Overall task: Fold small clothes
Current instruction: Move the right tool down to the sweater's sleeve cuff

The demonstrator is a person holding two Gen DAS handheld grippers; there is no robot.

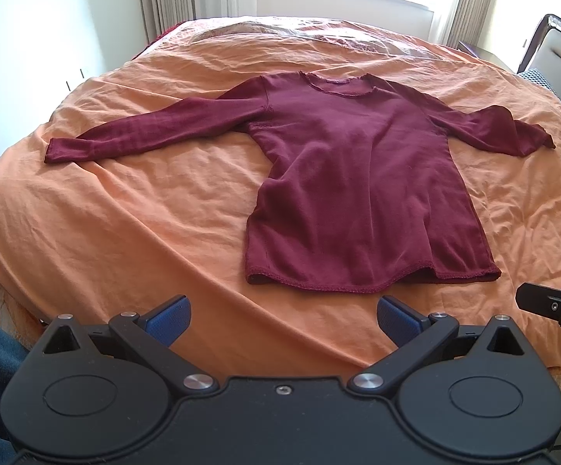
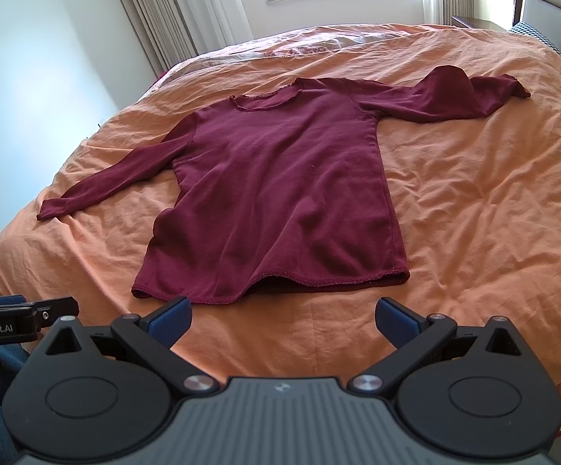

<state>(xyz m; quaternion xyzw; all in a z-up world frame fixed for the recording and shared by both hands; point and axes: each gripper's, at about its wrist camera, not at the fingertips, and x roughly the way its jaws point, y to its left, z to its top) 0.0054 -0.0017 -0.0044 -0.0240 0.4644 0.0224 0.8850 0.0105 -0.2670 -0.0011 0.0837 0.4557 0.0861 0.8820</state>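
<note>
Shirt (image 1: pixel 354 178) lies flat on the bed cover (image 1: pixel 125 209), spread out ahead of our jaws, hem nearest. We hold the left gripper (image 1: pixel 283 319) and right gripper (image 2: pixel 283 319) spread wide and empty, just short of the hem. For a clean fold, we should straighten the bunched sleeve (image 2: pixel 455 95) first, then pinch only the shirt's fabric.

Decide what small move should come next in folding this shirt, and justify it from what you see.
Probably move the right gripper to the bunched right sleeve and straighten it: the maroon shirt lies flat, unfolded, and both grippers are open and empty.
</note>
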